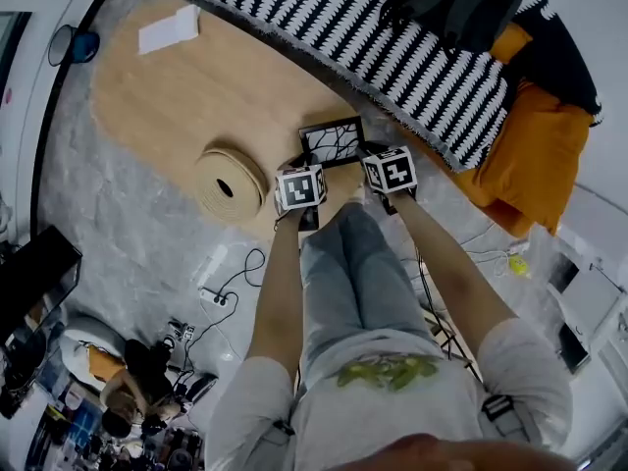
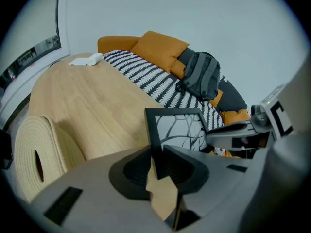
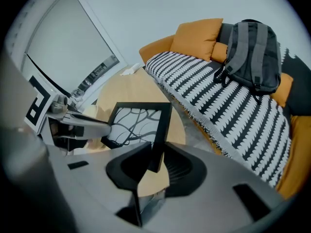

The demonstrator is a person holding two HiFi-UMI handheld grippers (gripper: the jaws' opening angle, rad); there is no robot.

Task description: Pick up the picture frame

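Observation:
A black picture frame (image 1: 332, 141) with a branch print hangs above the near end of the oval wooden table (image 1: 186, 96). My left gripper (image 1: 300, 186) is shut on its left side; the frame's left edge (image 2: 154, 135) runs between the dark pads. My right gripper (image 1: 390, 170) is shut on the right side, with the frame's right edge (image 3: 161, 130) clamped between its pads. In each gripper view the other gripper shows beyond the frame (image 2: 177, 125), which stands tilted and off the tabletop.
A coiled beige roll (image 1: 229, 186) lies on the table just left of the frame. A white cloth (image 1: 169, 27) sits at the far end. A striped blanket (image 1: 363, 37), orange cushions (image 1: 535, 155) and a grey backpack (image 3: 250, 52) cover the sofa behind. Cables (image 1: 231, 283) lie on the floor.

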